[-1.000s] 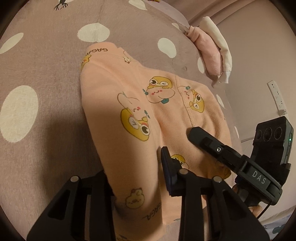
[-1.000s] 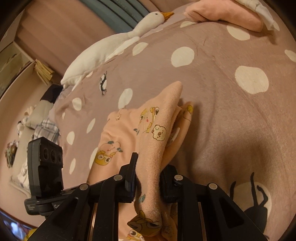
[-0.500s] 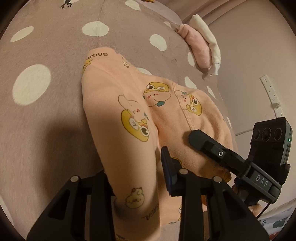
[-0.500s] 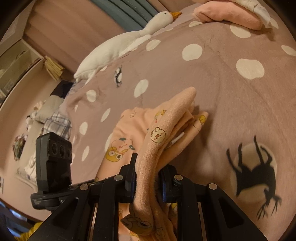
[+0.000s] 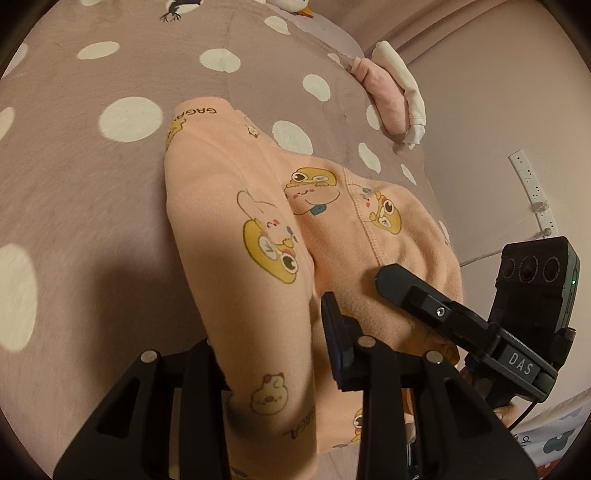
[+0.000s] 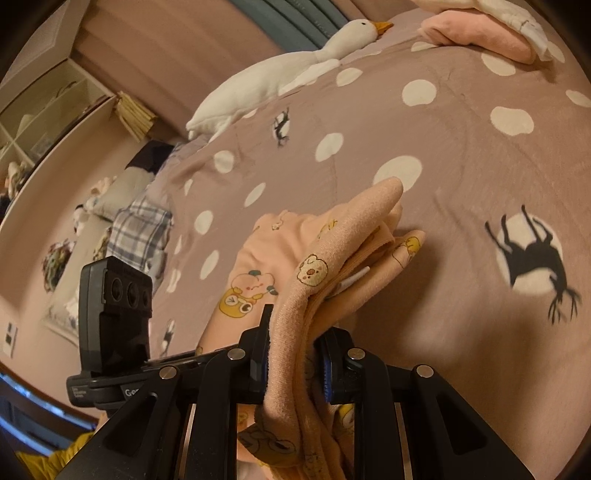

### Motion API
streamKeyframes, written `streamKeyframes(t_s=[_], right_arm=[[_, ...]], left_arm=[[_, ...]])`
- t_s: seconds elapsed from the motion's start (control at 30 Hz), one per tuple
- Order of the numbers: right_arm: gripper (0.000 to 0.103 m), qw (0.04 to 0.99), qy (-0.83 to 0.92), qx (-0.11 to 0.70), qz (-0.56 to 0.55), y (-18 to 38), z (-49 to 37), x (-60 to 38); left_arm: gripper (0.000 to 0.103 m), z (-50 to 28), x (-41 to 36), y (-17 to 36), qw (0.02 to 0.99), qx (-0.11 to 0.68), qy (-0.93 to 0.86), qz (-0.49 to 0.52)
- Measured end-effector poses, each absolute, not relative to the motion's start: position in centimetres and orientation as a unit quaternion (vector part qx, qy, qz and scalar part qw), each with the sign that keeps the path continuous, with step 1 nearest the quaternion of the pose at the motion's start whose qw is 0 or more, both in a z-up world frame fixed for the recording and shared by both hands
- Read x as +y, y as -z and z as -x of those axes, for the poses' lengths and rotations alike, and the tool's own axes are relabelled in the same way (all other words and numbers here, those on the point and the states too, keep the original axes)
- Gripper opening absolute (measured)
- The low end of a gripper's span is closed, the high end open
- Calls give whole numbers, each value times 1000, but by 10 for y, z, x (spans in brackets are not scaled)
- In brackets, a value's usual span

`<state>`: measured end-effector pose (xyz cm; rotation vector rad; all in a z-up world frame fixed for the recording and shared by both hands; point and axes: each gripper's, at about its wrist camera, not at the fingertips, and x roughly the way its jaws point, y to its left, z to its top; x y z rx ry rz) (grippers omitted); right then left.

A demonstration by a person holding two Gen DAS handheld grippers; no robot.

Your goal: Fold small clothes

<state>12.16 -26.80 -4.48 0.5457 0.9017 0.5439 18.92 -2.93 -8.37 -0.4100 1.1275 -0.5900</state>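
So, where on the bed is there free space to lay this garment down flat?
Bare bedspread lies beyond the peach garment, before the folded pink clothes. More lies right of it, around the black animal print. It is crowded by the goose toy and plaid cloth. Both the right gripper and left gripper pinch the garment.

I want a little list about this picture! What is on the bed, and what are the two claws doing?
Clothing: peach cartoon-print garment, partly lifted off the bed
Left claw: shut on one edge of the garment
Right claw: shut on a bunched edge of it
Surface: mauve polka-dot bedspread
Toy: white plush goose near the head of the bed
Other clothes: pink and white pile by the wall
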Motion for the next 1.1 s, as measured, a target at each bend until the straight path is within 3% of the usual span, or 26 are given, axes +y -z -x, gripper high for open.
streamKeyframes(t_s=[1.1], right_arm=[[22, 842, -323, 386, -196, -2, -46, -196]], left_arm=[[31, -75, 43, 33, 846, 442, 239, 179]])
